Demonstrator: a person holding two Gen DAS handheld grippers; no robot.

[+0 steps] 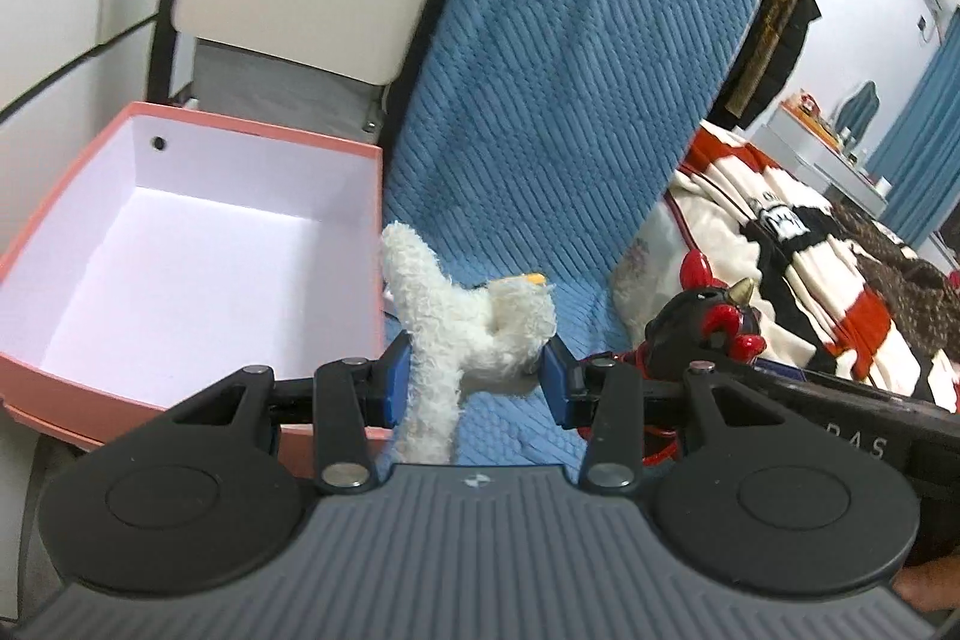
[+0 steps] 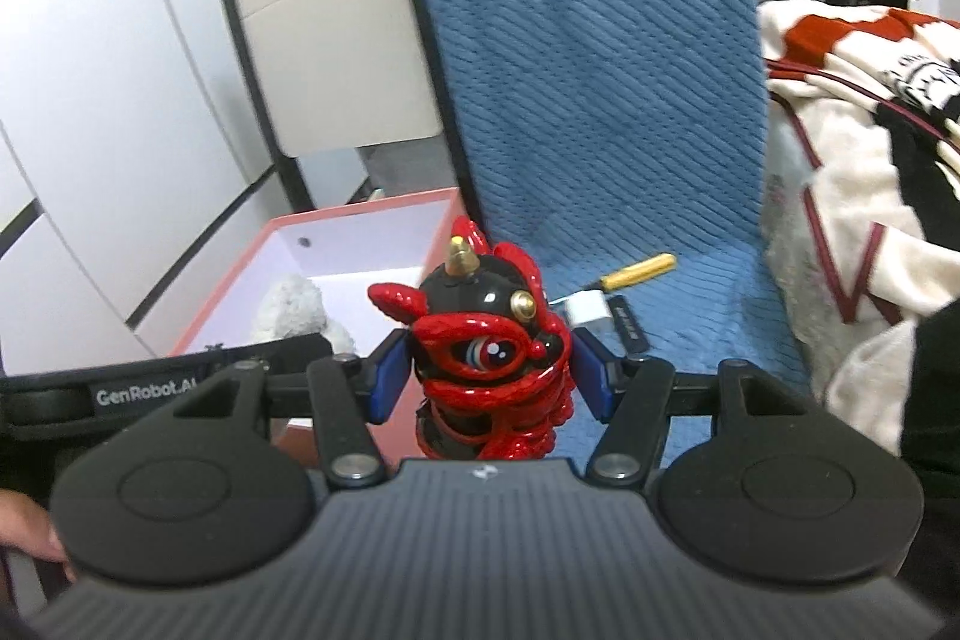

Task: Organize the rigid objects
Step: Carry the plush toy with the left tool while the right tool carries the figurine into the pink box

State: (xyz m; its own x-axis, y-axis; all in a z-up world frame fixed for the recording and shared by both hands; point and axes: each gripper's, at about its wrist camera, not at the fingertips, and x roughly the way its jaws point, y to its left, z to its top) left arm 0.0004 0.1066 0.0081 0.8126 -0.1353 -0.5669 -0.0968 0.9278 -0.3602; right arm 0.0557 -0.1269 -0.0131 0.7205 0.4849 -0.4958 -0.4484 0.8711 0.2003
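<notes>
Partly the blue ribbed chair cover (image 2: 600, 70) is hiding its seat; beside it the open pink cardboard box (image 1: 198, 244) is sitting. Left fingers (image 1: 474, 376) are clenching a white plush toy (image 1: 462, 316); right fingers (image 2: 486, 376) are clenching the glossy red-and-black lion figurine (image 2: 486, 352), base cut off.

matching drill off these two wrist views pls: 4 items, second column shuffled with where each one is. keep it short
Items:
1. white plush toy
2. red lion figurine
3. pink box
4. yellow-handled tool

Places:
A. lying on the blue cushion
B. between the right gripper's fingers
C. open, left of the cushion
D. between the left gripper's fingers

Pairs: 1-D, 2-B, 3-C, 4-A
</notes>
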